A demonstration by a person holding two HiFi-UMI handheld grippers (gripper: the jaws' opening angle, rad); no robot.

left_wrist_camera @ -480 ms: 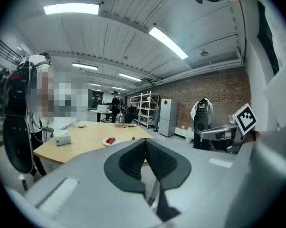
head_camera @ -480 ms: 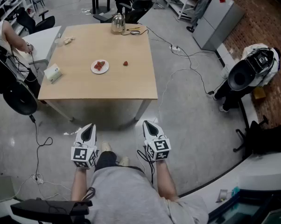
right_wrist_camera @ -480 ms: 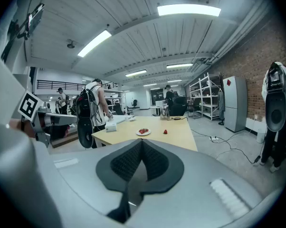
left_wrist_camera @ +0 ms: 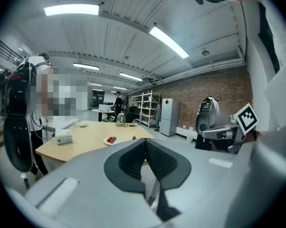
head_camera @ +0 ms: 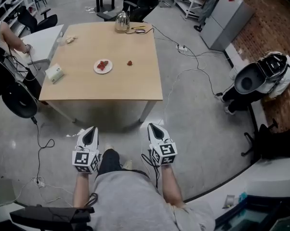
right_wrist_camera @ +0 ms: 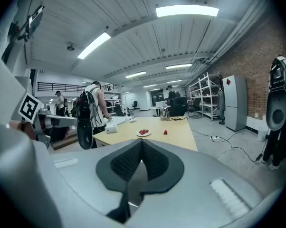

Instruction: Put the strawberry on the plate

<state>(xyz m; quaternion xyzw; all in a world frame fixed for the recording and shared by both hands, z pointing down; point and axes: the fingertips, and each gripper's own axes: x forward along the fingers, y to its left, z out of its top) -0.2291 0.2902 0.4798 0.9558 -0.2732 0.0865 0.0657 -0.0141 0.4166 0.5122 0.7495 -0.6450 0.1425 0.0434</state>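
Observation:
A lone strawberry (head_camera: 129, 63) lies on the wooden table (head_camera: 135, 88), just right of a white plate (head_camera: 103, 67) that holds red fruit. The same strawberry (right_wrist_camera: 165, 132) and plate (right_wrist_camera: 143, 134) are small and far off in the right gripper view; the left gripper view shows the strawberry (left_wrist_camera: 134, 137) and plate (left_wrist_camera: 111, 140) too. Both grippers hang well short of the table, above the floor in front of the person's legs. My left gripper (head_camera: 91, 132) is shut and empty. My right gripper (head_camera: 153, 127) is shut and empty too.
A glass kettle (head_camera: 122, 22) and cables sit at the table's far edge, a white box (head_camera: 54, 74) at its left. A person (head_camera: 5, 37) stands at the left by another table. Cables (head_camera: 193, 66) run over the floor; a black bag (head_camera: 272, 143) lies at the right.
The view has shifted slightly; the table sits a touch higher in the picture. Both grippers stay shut and in the same place.

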